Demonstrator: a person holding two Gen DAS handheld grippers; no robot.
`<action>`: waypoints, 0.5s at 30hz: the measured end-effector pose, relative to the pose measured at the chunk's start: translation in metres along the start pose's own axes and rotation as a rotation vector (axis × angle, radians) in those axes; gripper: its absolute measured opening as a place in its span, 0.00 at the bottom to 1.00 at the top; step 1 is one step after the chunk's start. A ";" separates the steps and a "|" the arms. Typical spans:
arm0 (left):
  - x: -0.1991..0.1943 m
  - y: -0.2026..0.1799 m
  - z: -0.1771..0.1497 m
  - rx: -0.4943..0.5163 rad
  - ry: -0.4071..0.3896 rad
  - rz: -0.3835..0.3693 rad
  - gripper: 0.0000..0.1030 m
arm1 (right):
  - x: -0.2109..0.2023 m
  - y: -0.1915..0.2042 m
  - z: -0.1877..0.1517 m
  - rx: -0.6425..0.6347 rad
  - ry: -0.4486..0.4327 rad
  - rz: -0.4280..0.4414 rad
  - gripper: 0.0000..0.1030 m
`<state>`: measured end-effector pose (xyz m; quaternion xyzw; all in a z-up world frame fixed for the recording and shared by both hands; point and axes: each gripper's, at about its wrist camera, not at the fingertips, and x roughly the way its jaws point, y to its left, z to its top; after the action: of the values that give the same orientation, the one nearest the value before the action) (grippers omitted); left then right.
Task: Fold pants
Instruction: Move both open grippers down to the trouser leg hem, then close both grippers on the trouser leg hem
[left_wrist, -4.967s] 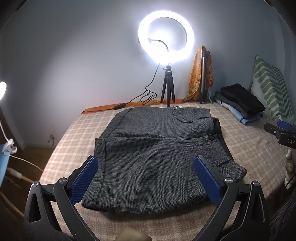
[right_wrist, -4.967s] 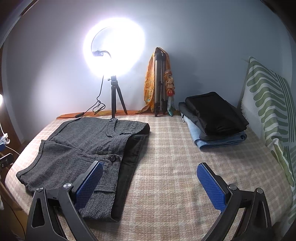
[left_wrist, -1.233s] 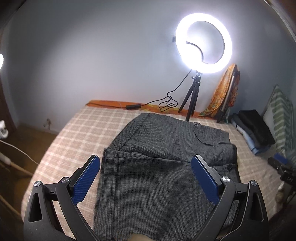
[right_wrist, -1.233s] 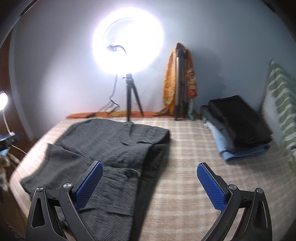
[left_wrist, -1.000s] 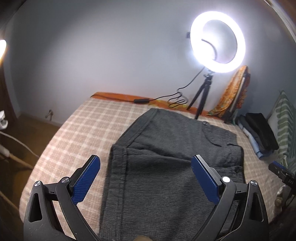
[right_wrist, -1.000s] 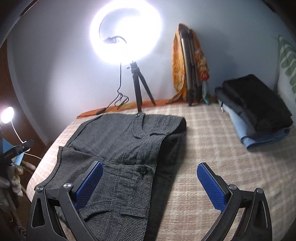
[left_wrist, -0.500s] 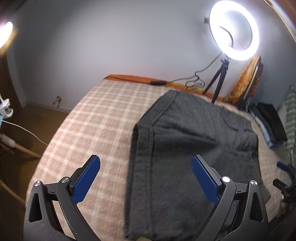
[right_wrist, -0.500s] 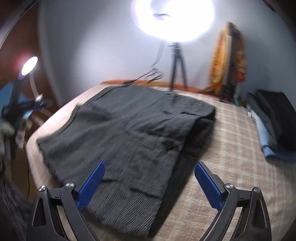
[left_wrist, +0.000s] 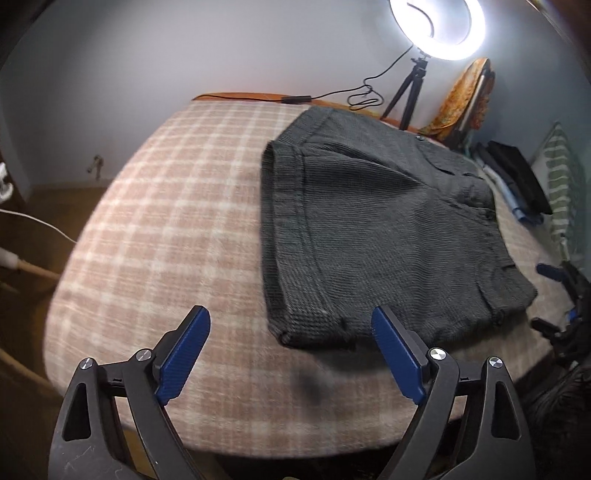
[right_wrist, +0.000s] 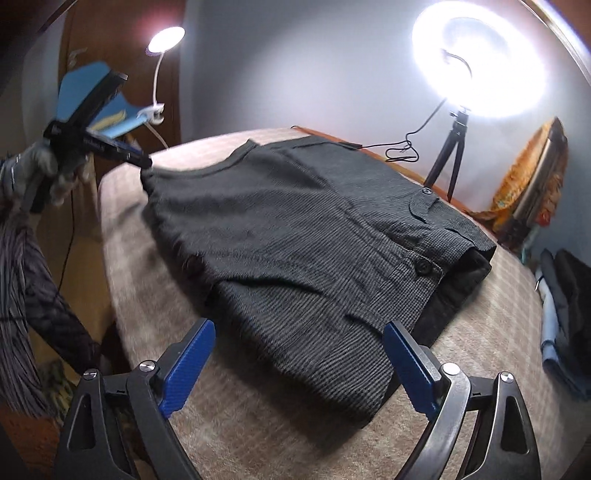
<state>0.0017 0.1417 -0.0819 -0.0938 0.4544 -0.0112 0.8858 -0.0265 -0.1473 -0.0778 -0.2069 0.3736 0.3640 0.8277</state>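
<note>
Dark grey checked pants (left_wrist: 373, 229) lie folded on a plaid-covered bed (left_wrist: 166, 221); they also show in the right wrist view (right_wrist: 306, 258). My left gripper (left_wrist: 291, 354) is open and empty, hovering just before the pants' near left corner. My right gripper (right_wrist: 299, 369) is open and empty, its blue pads (right_wrist: 406, 373) straddling the near edge of the pants. The left gripper also shows in the right wrist view (right_wrist: 110, 147), held in a gloved hand at the pants' far left corner.
A ring light on a tripod (left_wrist: 436, 26) stands at the bed's far side, with a cable (left_wrist: 362, 98). An orange scarf hangs on a stand (left_wrist: 465, 99). Folded clothes (left_wrist: 517, 181) and a striped pillow (left_wrist: 565, 192) lie at the right. A small lamp (right_wrist: 166, 40) stands at the left.
Both grippers have swung left and lowered toward the pants' near edge. The left gripper moved from over the pants to beside their left corner. The pants lie as before.
</note>
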 end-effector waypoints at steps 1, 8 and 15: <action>0.001 -0.001 -0.002 0.005 0.002 -0.003 0.83 | 0.001 0.002 -0.001 -0.014 0.004 -0.010 0.87; 0.014 -0.020 -0.008 0.084 0.038 -0.028 0.64 | 0.006 0.007 -0.008 -0.050 0.015 -0.070 0.86; 0.022 -0.027 -0.011 0.147 0.045 0.026 0.57 | 0.017 0.011 -0.011 -0.103 0.032 -0.171 0.82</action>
<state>0.0072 0.1114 -0.1015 -0.0224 0.4732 -0.0352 0.8800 -0.0320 -0.1391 -0.0988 -0.2862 0.3485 0.3072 0.8380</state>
